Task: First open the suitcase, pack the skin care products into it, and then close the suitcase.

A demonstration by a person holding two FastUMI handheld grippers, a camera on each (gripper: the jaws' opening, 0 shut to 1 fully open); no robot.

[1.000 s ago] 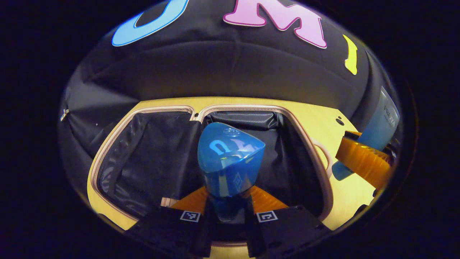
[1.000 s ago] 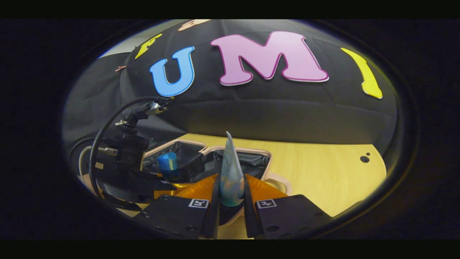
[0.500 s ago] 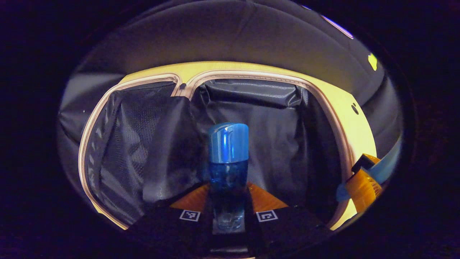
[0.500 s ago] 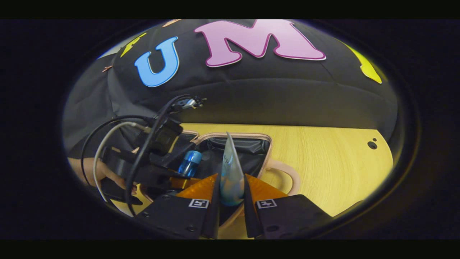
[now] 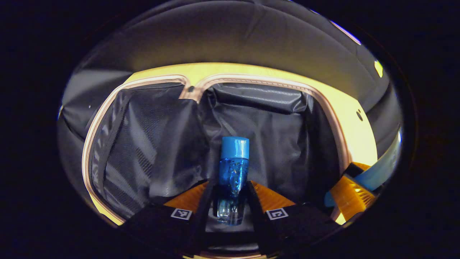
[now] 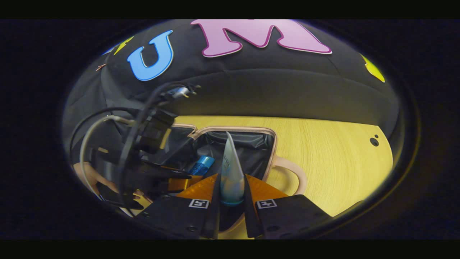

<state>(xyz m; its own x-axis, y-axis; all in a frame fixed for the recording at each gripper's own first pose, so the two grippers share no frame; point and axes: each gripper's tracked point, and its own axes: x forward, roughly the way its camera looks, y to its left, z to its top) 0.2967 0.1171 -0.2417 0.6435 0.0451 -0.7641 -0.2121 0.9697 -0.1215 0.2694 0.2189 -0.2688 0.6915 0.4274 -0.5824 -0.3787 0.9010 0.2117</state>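
Suitcase (image 5: 337,118) open flat on table (image 6: 323,151), dark lining across mid frame of left gripper view; in right gripper view its right half sits centre, handle loop at lower right.

Left gripper (image 5: 230,207): jaws look spread a bit wider than bottle (image 5: 233,172). Contact unclear, so can't tell whether it's gripped or let go. Bottle lies between the fingers, long axis straight out along them, cap toward the far wall, over or on the lining of the right half. Can't tell if it touches.

Right gripper (image 6: 230,201): clamped on tube (image 6: 230,169), both fingers pressing. Tube stands along the fingers, crimped end up-frame, just short of the same compartment.

Left is nearer the drop spot, already inside the shell; right follows from its right edge.
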